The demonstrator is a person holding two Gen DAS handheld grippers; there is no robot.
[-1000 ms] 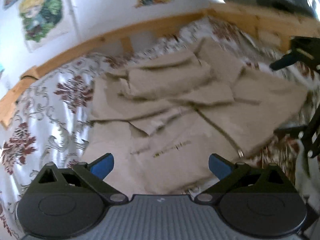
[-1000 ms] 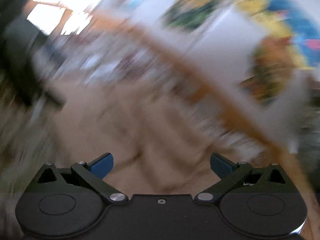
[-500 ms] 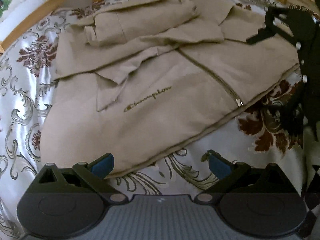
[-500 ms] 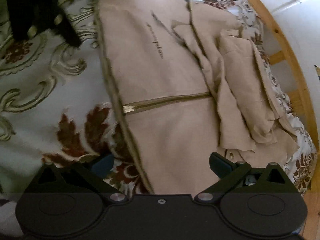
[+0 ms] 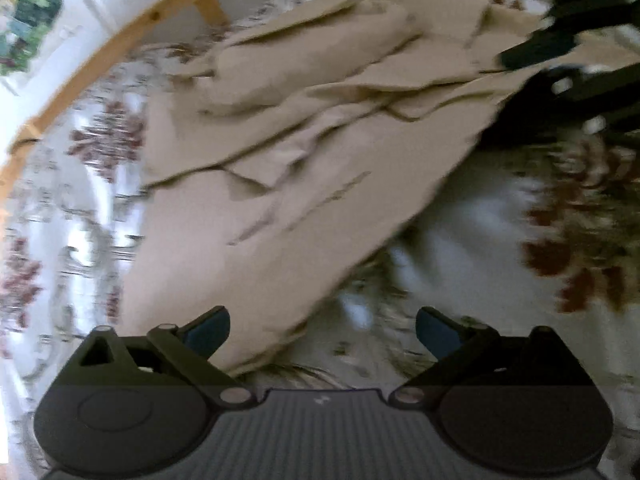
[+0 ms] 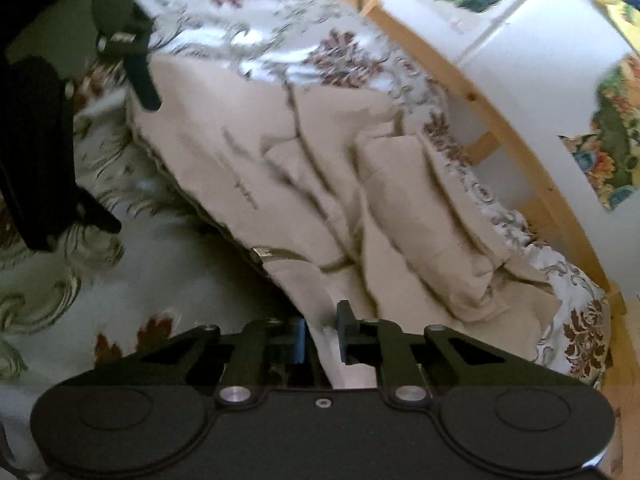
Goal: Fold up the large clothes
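Beige zip-front hooded jacket (image 5: 280,184), rumpled, lies across a bed spread with a white satin cover (image 5: 472,280) printed in maroon flowers and grey-green scrolls. Around it: a pale wooden bed rail (image 5: 120,44) curves from 9 to 12 o'clock in the left wrist view, with a white wall and a green-toned poster (image 5: 28,28) beyond it at 10 o'clock; in the right wrist view the same rail (image 6: 472,92) runs from 12 toward 4 o'clock, with colourful posters (image 6: 612,136) on the wall at 1 to 3 o'clock. Obstructions: the right gripper's black body crosses the jacket's far corner at 2 o'clock in the left wrist view, hiding that edge; the left gripper's dark frame covers the cover and the jacket's corner at 9 to 11 o'clock in the right wrist view. Jacket condition: sleeves and hood bunched in overlapping folds toward the rail, front panel flatter, with a line of dark lettering, too blurred to read, and a zip with a metal end at its hem (image 6: 260,252). Left gripper (image 5: 322,330): blue-tipped fingers set wide apart, hovering over the jacket's near hem corner at 6 o'clock, nothing between them. Right gripper (image 6: 322,334): fingers drawn close together, clamped on a lifted fold of the jacket's hem at 6 o'clock. Both views are somewhat motion-blurred.
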